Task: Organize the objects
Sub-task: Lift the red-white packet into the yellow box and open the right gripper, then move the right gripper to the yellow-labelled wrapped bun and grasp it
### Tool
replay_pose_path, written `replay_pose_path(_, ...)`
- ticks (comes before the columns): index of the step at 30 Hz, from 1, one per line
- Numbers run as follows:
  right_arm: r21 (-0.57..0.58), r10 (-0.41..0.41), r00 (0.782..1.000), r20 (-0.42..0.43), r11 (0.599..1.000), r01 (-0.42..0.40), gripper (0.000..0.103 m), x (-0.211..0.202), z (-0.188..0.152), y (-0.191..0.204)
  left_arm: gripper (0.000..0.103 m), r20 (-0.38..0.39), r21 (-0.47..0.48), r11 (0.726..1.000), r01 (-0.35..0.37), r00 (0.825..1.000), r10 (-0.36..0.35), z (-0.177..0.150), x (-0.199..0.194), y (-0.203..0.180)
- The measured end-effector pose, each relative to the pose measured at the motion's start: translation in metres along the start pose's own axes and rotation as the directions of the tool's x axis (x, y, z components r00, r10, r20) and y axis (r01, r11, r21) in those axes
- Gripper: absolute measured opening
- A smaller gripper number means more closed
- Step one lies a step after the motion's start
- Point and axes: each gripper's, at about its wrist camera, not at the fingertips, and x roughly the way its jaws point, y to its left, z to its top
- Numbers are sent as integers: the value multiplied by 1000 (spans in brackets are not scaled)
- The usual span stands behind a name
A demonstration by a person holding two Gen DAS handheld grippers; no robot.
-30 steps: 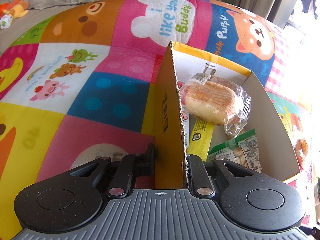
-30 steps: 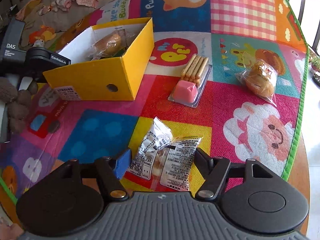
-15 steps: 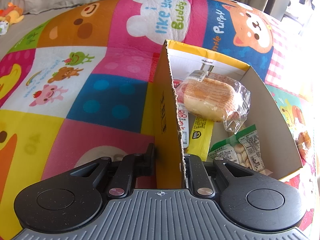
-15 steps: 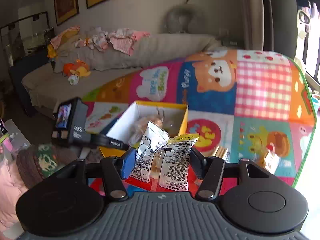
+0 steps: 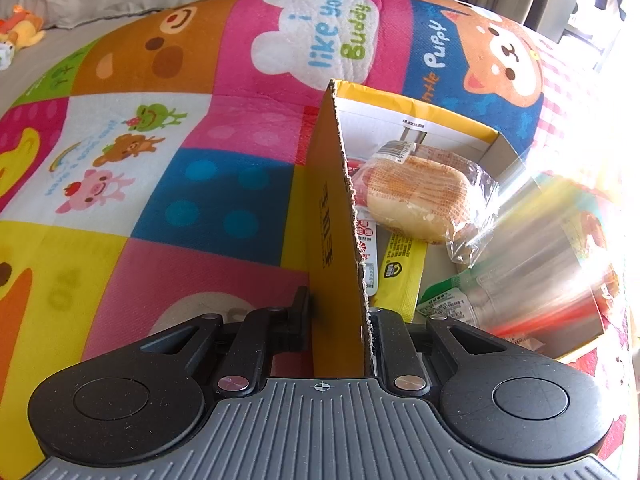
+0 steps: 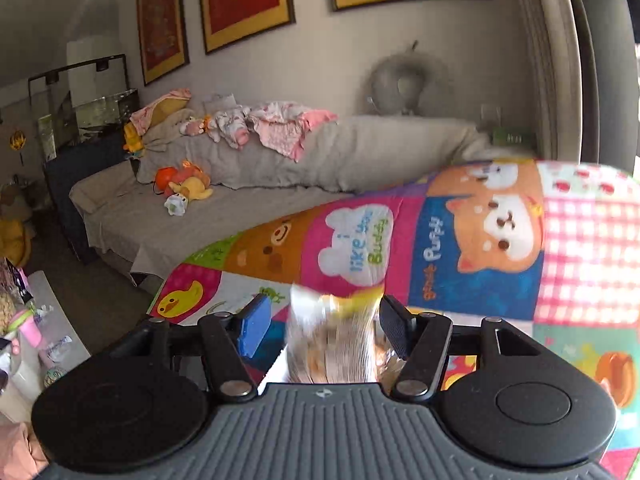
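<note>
While clamped: left gripper (image 5: pixel 338 316) grips yellow box (image 5: pixel 332 216) wall, frame centre.
Right gripper (image 6: pixel 320 326): jaws opening, blurred snack packet (image 6: pixel 332 344) between.
Box contents: wrapped bun (image 5: pixel 416 196), sachets.
Surroundings: play mat (image 5: pixel 200 184); sofa (image 6: pixel 240 184) upper left.

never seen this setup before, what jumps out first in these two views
The loud cartoon play mat fills both views, with a yellow cardboard box standing on it whose near wall is clamped in the left gripper. Inside the box lies a wrapped bun among other snack packets. In the right wrist view a blurred snack packet sits between the opening jaws of the right gripper, with a cluttered grey sofa behind.
</note>
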Motion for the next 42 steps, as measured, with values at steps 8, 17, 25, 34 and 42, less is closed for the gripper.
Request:
replay_pose_path(8,111,-120,990,-69,986,127,69,7,-31,-48,17,4,-8,1000,1,1000,-1,-1,0,0)
replay_pose_path(17,161,-352,913,-205,908,386,75,0,-101,-121,17,5,-8,1000,2,1000,-2,-1,0,0)
replay_pose_path(25,221,-482,836,-262,813,538,75,-9,-130,-184,17,5,-9,1000,1,1000,-1,-1,0,0)
replay_pose_path(34,362,-498,819,-285,735,573,79,20,-130,-232,17,5,-9,1000,1,1000,-1,-1,0,-1)
replay_pose_path(42,326,-446,831,-332,772,545,61,28,-140,-224,17,5,-10,1000,0,1000,0,-1,0,0)
